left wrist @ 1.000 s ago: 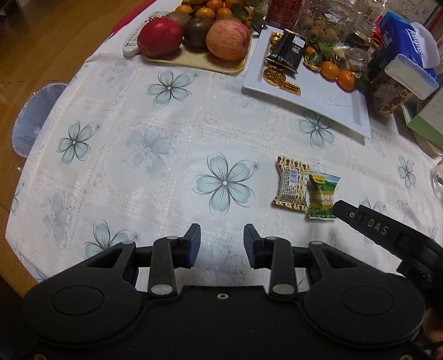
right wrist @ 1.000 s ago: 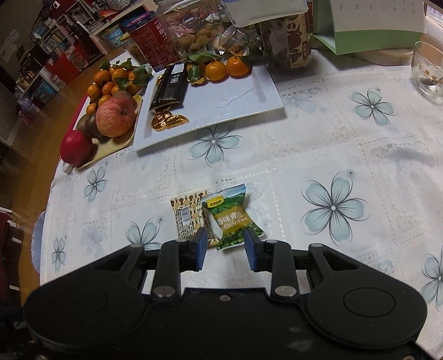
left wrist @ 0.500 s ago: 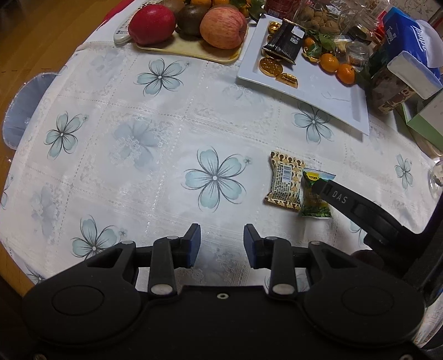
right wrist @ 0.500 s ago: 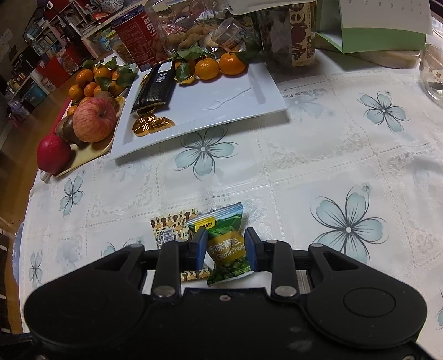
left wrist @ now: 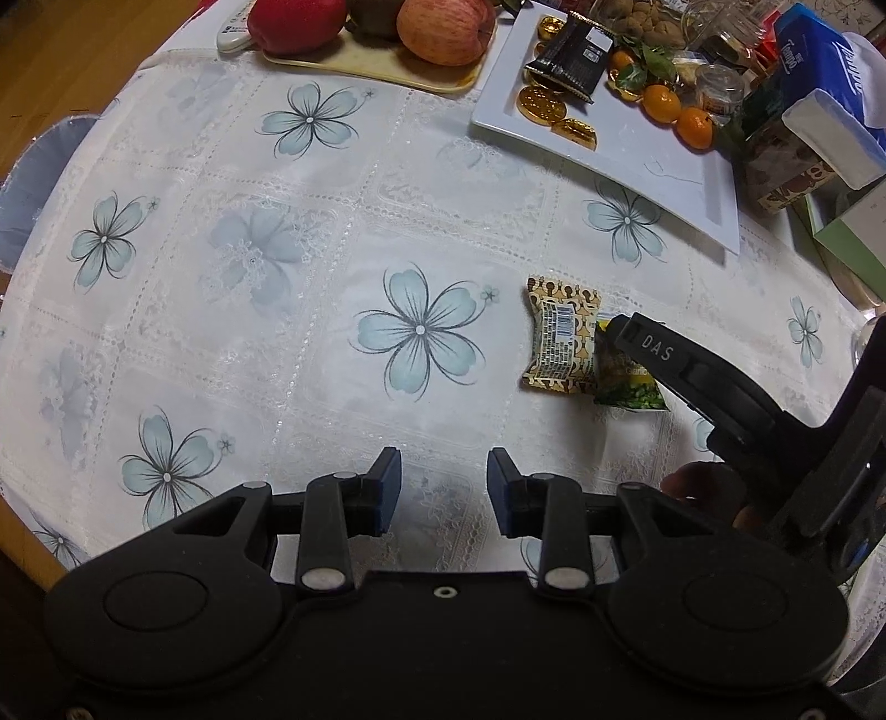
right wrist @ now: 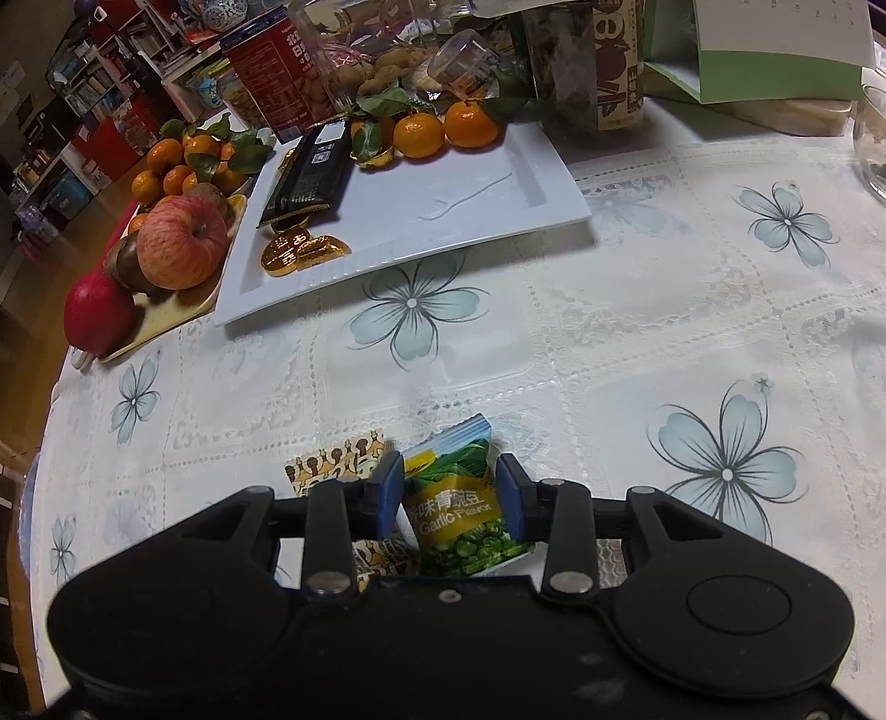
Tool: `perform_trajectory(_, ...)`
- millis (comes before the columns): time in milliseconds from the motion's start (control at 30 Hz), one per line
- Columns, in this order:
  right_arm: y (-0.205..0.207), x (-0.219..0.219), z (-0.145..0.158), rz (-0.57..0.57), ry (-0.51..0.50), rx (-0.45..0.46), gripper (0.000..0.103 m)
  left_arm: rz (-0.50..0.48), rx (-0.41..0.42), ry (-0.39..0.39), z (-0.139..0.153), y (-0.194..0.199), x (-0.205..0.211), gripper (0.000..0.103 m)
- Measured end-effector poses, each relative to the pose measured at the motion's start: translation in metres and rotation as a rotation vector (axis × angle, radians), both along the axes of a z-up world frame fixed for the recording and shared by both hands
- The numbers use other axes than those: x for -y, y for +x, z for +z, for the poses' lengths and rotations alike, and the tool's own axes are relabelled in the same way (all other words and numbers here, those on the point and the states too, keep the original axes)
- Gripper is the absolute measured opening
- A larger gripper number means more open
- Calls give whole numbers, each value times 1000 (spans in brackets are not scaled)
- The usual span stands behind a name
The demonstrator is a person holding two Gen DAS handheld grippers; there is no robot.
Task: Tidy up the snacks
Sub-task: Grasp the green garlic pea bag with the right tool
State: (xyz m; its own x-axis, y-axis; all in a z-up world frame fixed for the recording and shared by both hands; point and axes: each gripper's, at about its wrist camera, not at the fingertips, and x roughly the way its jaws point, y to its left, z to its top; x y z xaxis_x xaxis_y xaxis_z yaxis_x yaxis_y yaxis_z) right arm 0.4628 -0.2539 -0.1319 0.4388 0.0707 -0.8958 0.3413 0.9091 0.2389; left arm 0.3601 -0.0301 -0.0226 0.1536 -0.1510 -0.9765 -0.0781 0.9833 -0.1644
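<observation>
A green garlic-pea packet (right wrist: pixel 459 498) lies on the flowered tablecloth, between the open fingers of my right gripper (right wrist: pixel 447 493), which straddle it without closing. A tan patterned snack packet (right wrist: pixel 338 465) lies right beside it on the left. In the left wrist view the tan packet (left wrist: pixel 562 343) and green packet (left wrist: pixel 631 382) lie side by side, with the right gripper's finger (left wrist: pixel 659 354) over the green one. My left gripper (left wrist: pixel 443 487) is open and empty above bare cloth. A white rectangular plate (right wrist: pixel 470 210) holds a black bar, gold coins and mandarins.
A tray of apples and other fruit (right wrist: pixel 177 243) stands left of the plate. Jars, a red tin (right wrist: pixel 271 72), a tissue box (left wrist: pixel 819 61) and a green box (right wrist: pixel 758 50) crowd the far side. A glass (right wrist: pixel 872 144) stands at the right edge.
My right gripper has moved forward so its fingers now sit on either side of the green packet. The left gripper has drifted slightly closer to the table.
</observation>
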Motion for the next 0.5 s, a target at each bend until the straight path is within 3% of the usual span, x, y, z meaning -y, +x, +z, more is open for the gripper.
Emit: perform_trajectory(500,-3,-4,-1,53,20,-18,43,18,-21,-6,-4,3,0,43)
